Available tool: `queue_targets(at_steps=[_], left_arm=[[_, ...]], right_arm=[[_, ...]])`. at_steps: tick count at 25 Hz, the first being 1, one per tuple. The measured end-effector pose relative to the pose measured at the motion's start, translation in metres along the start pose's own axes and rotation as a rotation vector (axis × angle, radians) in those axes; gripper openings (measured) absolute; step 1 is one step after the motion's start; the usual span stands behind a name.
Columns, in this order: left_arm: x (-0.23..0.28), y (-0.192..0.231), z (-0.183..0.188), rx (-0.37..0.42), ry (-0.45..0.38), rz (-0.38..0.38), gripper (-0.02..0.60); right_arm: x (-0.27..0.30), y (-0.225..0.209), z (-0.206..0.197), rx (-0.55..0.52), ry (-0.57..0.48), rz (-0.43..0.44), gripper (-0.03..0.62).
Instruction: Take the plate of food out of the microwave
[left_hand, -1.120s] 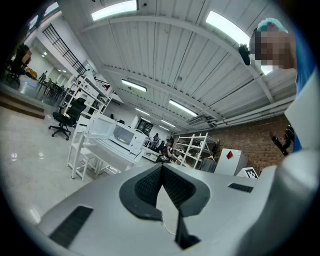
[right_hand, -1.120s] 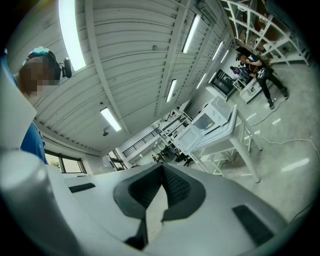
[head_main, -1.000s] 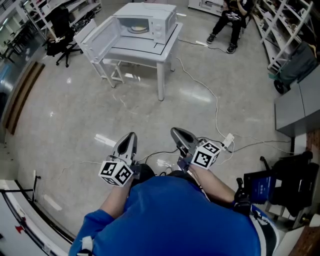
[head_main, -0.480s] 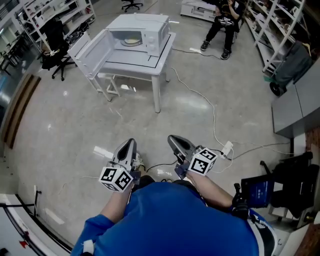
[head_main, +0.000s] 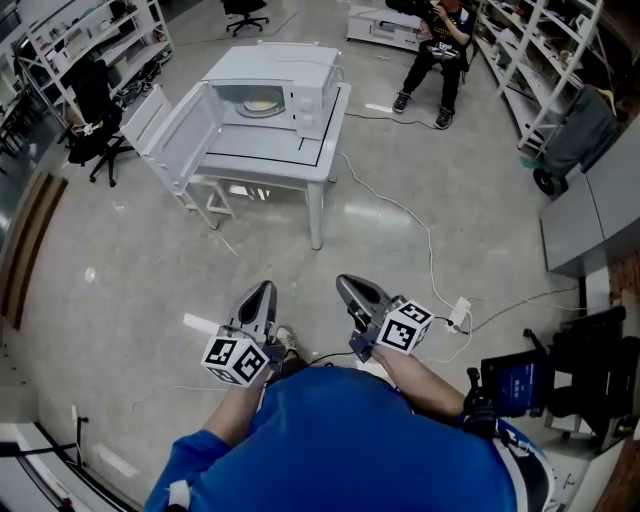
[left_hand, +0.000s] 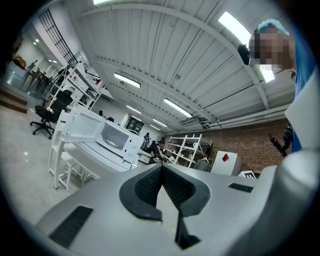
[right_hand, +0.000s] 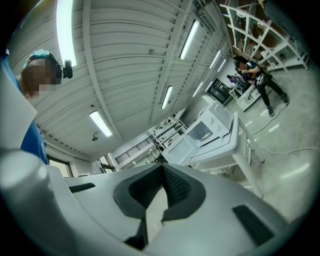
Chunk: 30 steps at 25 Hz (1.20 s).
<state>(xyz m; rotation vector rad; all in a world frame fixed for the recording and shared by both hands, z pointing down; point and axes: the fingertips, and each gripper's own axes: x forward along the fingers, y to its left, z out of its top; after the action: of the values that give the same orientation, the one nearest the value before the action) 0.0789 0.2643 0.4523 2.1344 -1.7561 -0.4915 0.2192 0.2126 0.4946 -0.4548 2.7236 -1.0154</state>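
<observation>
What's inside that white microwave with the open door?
A round plate with something pale yellow lies inside the microwave. Its roof hides the back of the chamber; the food is too small to identify.

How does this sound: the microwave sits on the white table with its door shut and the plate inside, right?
Wrong on the door: it stands open, swung out to the left, as the head view shows. The microwave does sit on the white table with the plate inside.
</observation>
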Motion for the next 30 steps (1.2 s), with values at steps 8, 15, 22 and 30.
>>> queue_targets(at_steps=[8,15,22,30], left_arm=[[0.043,0.065,0.049,-0.01,0.015,-0.057,0.009],[0.065,0.119,0.072,-0.038,0.046,-0.08,0.009],[0.083,0.162,0.092,-0.049,0.064,-0.107,0.009],[0.116,0.182,0.092,-0.06,0.069,-0.127,0.009]], right_arm=[[0.088,-0.01,0.022,-0.019,-0.013,-0.033,-0.009],[0.15,-0.018,0.027,-0.017,-0.018,-0.054,-0.009],[0.198,-0.023,0.029,-0.022,-0.037,-0.085,-0.009],[0.221,-0.041,0.039,-0.035,-0.048,-0.096,-0.009]])
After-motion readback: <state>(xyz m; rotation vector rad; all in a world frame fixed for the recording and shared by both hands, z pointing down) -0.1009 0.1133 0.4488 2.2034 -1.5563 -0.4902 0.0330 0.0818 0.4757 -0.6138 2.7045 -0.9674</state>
